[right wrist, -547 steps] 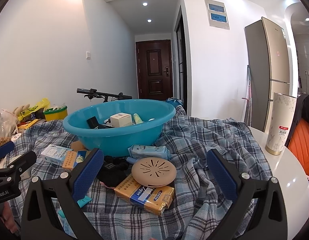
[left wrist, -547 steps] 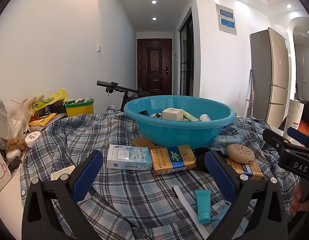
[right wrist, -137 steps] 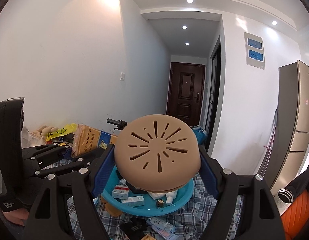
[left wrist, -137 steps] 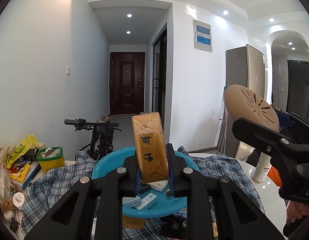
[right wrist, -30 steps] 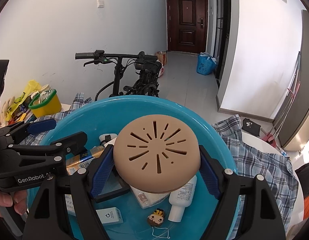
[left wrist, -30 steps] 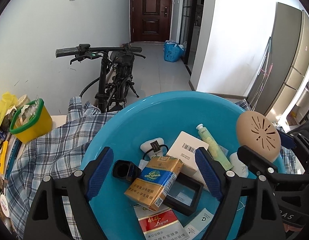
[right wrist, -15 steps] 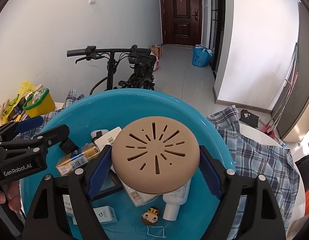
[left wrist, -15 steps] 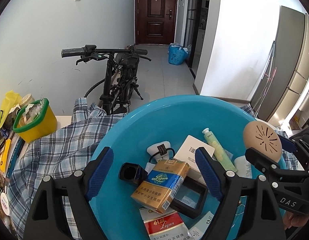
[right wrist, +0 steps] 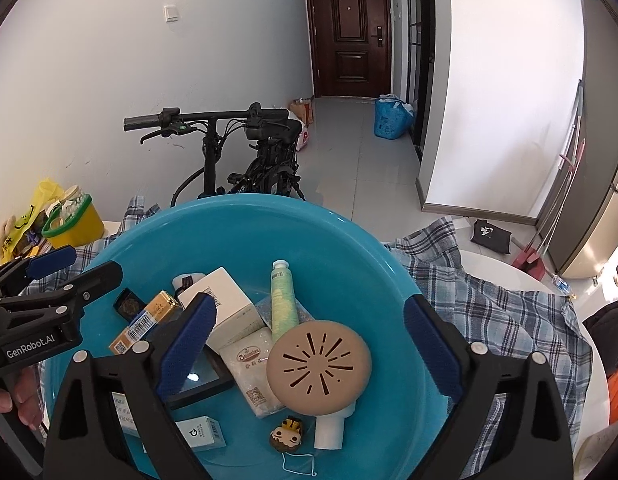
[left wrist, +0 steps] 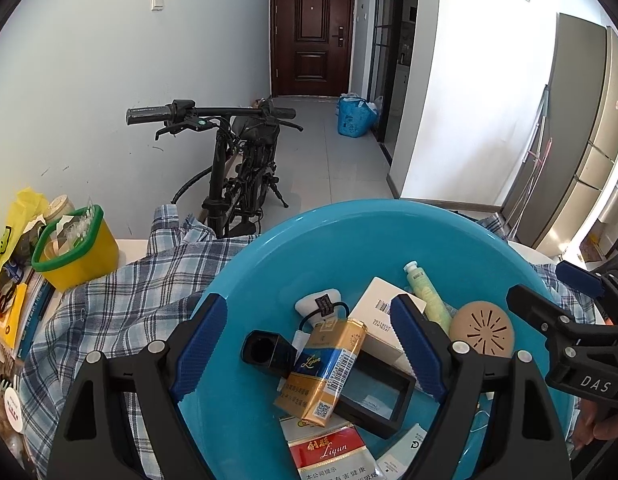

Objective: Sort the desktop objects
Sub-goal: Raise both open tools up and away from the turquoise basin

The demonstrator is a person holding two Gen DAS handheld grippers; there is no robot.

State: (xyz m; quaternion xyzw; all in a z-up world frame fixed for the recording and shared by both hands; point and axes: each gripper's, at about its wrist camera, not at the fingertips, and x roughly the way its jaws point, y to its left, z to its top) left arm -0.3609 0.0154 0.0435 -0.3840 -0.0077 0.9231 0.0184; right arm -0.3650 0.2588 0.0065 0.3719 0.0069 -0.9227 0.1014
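Observation:
A teal basin (left wrist: 349, 232) (right wrist: 245, 224) holds several objects. The tan round slotted disc (right wrist: 319, 366) (left wrist: 482, 329) lies loose in the basin on a white packet and a white bottle. The gold and blue cigarette pack (left wrist: 323, 372) (right wrist: 147, 322) lies in the basin over a black frame. My left gripper (left wrist: 309, 344) is open and empty above the basin. My right gripper (right wrist: 309, 340) is open and empty above the disc.
A plaid cloth (left wrist: 121, 304) covers the table around the basin. A yellow tub with a green rim (left wrist: 75, 248) and clutter stand at the left. A bicycle (left wrist: 237, 168) stands behind the table. A white box (right wrist: 223, 302), green tube (right wrist: 283, 300) and red pack (left wrist: 329, 454) lie in the basin.
My right gripper has opened and the tan disc has dropped into the basin. My left gripper stays open over the gold pack and has drawn back slightly.

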